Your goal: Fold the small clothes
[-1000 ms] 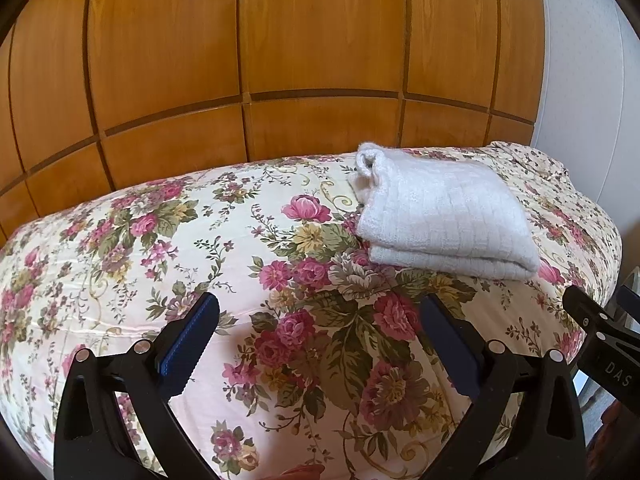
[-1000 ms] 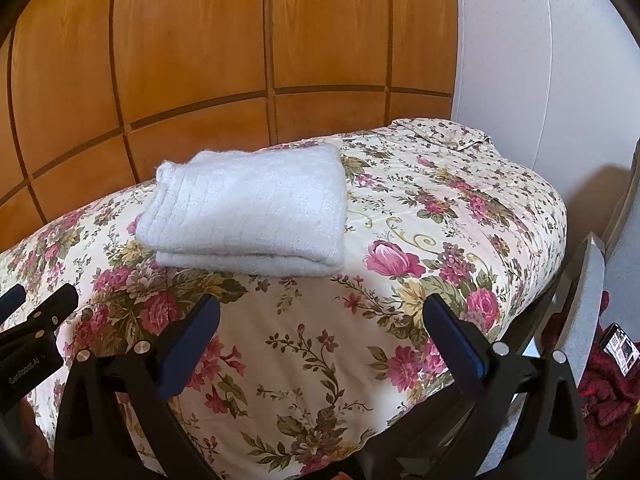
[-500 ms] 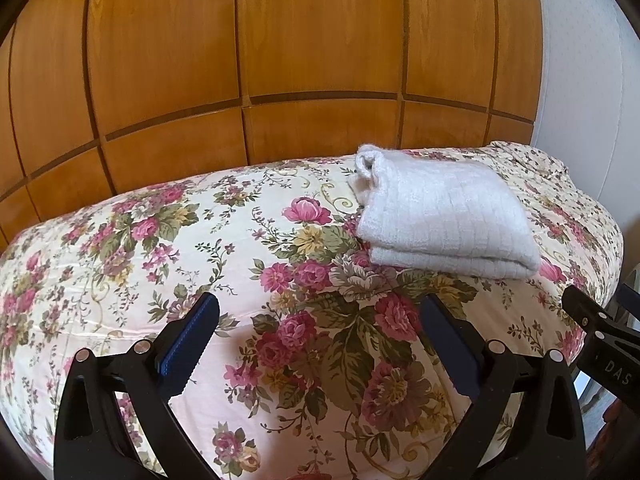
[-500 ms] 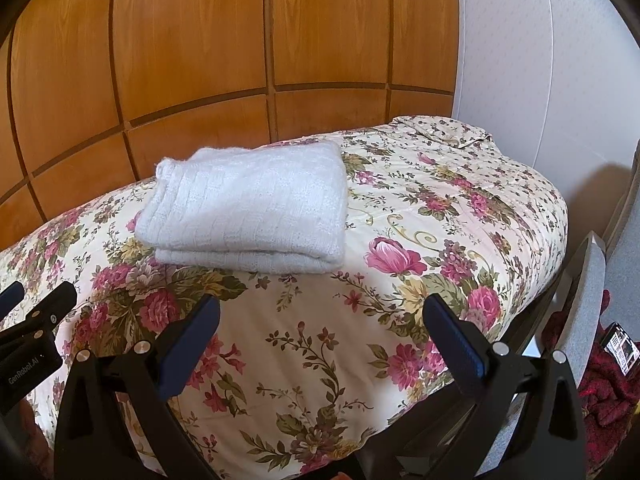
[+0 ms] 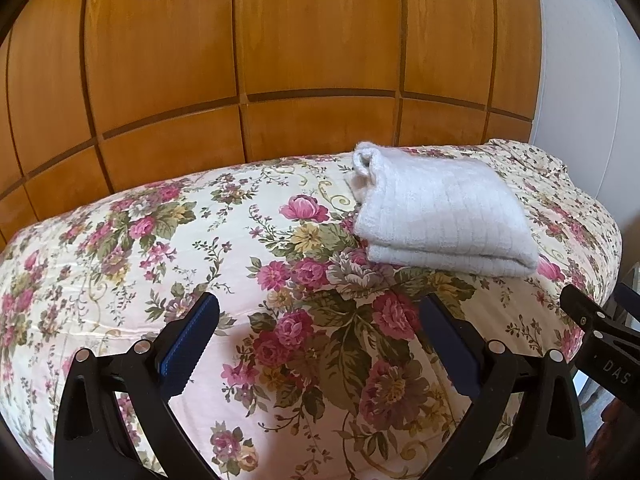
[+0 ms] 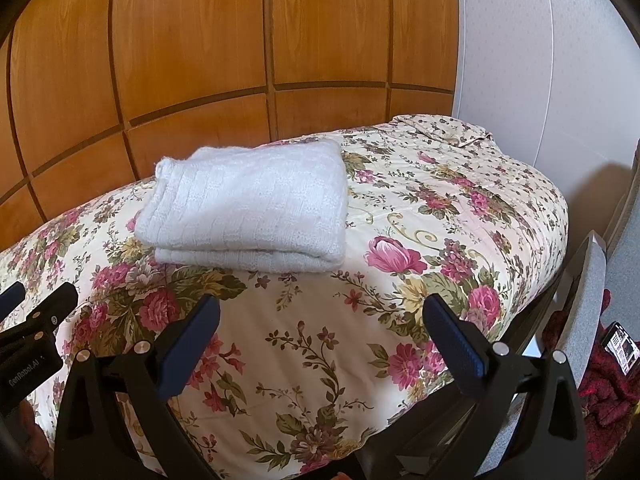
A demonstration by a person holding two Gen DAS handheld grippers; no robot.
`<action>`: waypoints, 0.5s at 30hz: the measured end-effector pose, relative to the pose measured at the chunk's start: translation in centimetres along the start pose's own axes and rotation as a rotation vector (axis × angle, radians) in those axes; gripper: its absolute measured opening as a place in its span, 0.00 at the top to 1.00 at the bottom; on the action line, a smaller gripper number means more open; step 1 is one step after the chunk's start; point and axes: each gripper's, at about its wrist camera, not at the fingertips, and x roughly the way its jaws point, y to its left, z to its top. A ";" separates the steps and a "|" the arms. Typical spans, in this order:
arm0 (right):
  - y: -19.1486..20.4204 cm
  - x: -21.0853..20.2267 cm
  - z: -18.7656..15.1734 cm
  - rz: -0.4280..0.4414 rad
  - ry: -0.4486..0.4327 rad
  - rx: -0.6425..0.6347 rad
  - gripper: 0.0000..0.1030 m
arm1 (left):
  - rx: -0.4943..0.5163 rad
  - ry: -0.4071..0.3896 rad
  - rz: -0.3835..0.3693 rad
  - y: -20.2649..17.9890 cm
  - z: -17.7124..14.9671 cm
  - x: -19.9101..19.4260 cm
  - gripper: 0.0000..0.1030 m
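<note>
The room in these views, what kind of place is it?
Probably a bedroom: a bed with a floral quilt stands against wooden wardrobe-like panels, and a folded white knit garment lies on it.

Left tool (image 5: 319,332) spread wide, empty; right tool (image 6: 321,332) likewise, both held side by side.

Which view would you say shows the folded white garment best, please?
The right wrist view: the garment lies near centre, its top face and stacked front edges plain. The left wrist view shows it off to the right, more from its rolled end.
</note>
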 end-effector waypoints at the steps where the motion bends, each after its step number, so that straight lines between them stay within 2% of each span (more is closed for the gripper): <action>1: 0.0 0.0 0.0 0.000 0.002 -0.001 0.02 | -0.003 0.001 -0.001 0.0 0.0 0.0 0.04; 6: 0.0 0.2 0.0 0.000 0.008 -0.002 0.02 | -0.016 0.018 -0.002 0.1 -0.2 0.1 0.04; 9: 0.0 0.2 -0.1 0.000 0.009 -0.001 0.02 | -0.032 0.000 -0.014 0.0 -0.3 -0.2 0.04; 15: -0.1 0.2 -0.1 -0.002 0.011 0.002 0.02 | 0.008 -0.007 -0.026 -0.9 -0.2 -0.5 0.04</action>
